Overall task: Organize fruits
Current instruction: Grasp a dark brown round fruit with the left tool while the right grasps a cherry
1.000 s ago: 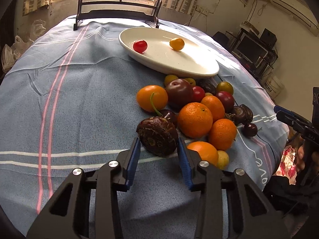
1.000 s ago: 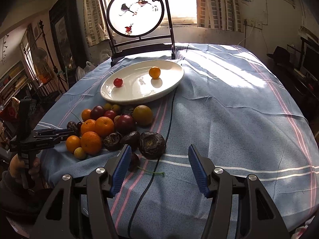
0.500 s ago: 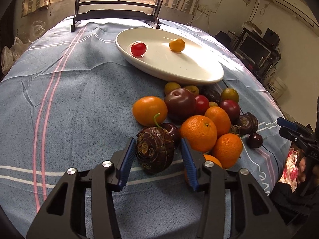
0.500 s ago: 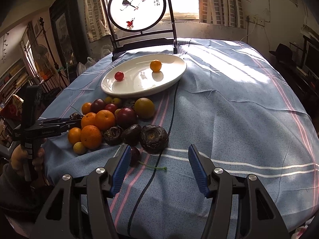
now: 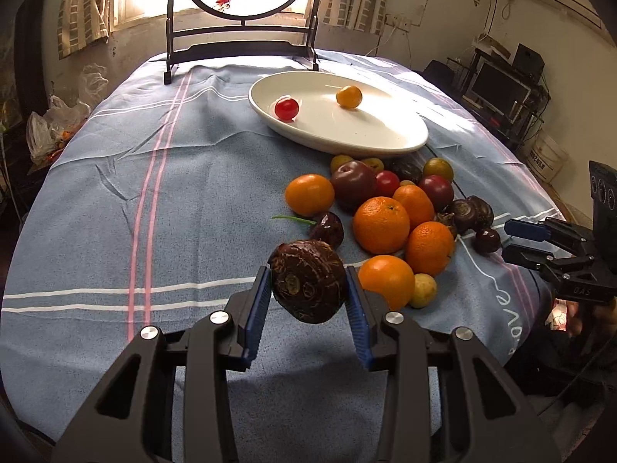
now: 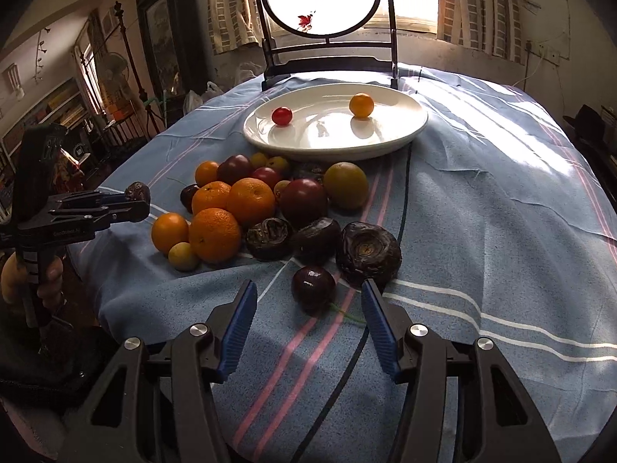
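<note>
Your left gripper (image 5: 307,289) clamps a dark brown ridged water chestnut (image 5: 308,281); your right gripper (image 6: 308,310), body lettered "DAS", has been narrowing its jaws, still clear around a dark red cherry (image 6: 313,284).

We count five oranges (image 5: 381,225) on the cloth. The white plate (image 5: 389,137) holds two small fruits.

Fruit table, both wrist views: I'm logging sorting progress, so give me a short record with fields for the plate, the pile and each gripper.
plate: white plate holds a red cherry tomato and a small orange fruit
pile: oranges, plums and dark water chestnuts lie unsorted on the blue tablecloth in front of the plate
left gripper: shut on a dark water chestnut, lifted off the cloth
right gripper: jaws open and just been closing, either side of a dark cherry, not yet touching it
</note>
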### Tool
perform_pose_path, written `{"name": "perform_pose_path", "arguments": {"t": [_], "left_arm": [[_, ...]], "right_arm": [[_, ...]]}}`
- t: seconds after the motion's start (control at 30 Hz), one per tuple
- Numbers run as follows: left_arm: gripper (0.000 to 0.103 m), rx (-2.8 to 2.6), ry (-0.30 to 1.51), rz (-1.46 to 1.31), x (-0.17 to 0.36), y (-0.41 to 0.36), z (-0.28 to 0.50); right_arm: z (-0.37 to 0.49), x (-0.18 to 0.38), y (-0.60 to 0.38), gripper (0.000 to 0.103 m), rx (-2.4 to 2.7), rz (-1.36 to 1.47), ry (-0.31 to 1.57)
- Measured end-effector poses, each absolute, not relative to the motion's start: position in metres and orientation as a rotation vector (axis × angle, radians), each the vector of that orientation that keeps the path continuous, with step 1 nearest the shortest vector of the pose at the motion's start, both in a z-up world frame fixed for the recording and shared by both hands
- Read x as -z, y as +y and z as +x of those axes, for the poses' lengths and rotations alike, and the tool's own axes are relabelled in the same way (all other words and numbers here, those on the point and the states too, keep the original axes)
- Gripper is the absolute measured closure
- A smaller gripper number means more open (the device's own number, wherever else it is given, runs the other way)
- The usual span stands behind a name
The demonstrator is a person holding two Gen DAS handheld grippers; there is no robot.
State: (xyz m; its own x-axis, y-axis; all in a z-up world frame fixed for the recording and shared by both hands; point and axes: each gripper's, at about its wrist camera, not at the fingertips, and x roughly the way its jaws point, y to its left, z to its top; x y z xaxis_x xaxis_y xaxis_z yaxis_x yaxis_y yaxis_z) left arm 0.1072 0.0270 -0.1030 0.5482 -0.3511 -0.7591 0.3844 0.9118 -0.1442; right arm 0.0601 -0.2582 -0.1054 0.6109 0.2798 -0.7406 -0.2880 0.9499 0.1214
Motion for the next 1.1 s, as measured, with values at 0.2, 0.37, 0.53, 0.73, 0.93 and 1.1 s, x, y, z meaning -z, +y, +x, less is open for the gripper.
{"name": "perform_pose_path", "arguments": {"t": [0.2,0.37,0.53,0.73,0.93,1.1], "left_arm": [[0.065,0.385,0.947,0.084,0.12,0.025,0.112],[0.055,0.386,0.944,0.065,0.124,0.021,0.119],[0.049,0.396,0.933,0.021,0.125,0.021,0.124],[0.055,0.412,0.905,0.015,0.126,0.019,0.123],[0.063,0.41,0.891,-0.001,0.124,0.019,0.116],[0.063,0.415,0.849,-0.004,0.11,0.021,0.107]], "right_arm": [[0.07,0.123,-0.249,0.06,-0.321,-0.013,0.892],[0.067,0.121,-0.25,0.073,-0.326,-0.007,0.874],[0.065,0.121,-0.253,0.075,-0.335,-0.001,0.875],[0.065,0.122,-0.251,0.073,-0.337,-0.014,0.873],[0.063,0.12,-0.251,0.075,-0.332,-0.015,0.855],[0.058,0.107,-0.256,0.075,-0.338,0.0,0.814]]}}
